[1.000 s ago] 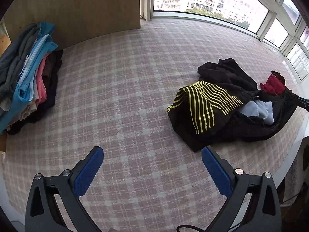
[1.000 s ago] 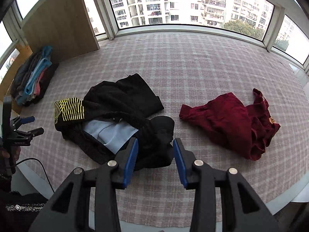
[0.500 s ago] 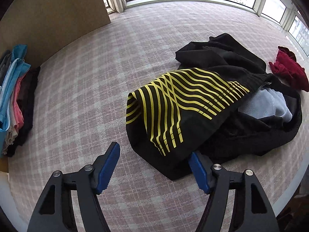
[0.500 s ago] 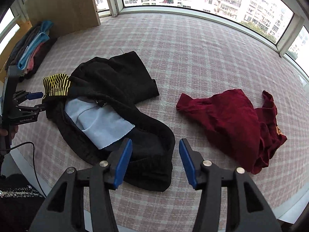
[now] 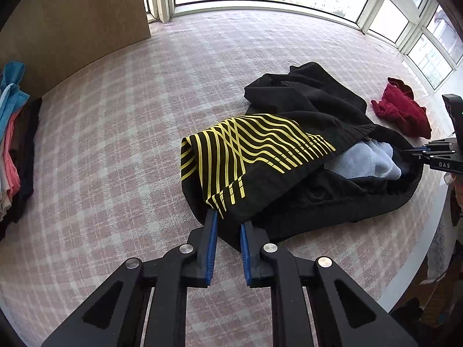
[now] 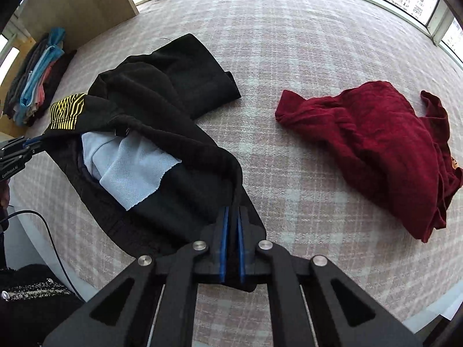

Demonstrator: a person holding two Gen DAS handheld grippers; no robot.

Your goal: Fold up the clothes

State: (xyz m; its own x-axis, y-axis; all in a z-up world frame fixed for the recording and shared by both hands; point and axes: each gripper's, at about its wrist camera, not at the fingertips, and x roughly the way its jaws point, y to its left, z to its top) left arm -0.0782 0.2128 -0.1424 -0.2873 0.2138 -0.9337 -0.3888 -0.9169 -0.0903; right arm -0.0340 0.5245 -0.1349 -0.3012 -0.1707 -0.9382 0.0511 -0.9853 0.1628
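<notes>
Gripping, left gripper [image 5: 227, 225]: half a second ago its fingers stood spread beside the hem; now they pinch the near corner of the black garment with yellow stripes [image 5: 260, 156].
Folded stack [image 5: 14, 150]: at the far left by the wooden board, well apart from the work.
Garment position: crumpled in the middle of the plaid surface [image 5: 115, 133], pale blue lining [image 6: 127, 167] showing.
Right gripper [image 6: 231, 225]: fingers, apart a moment ago, are pressed together on the black edge nearest it.
Meaning: with both ends held, the piece looks ready to be lifted and spread.
Dark red garment [image 6: 376, 150]: bunched at the right, apart.
</notes>
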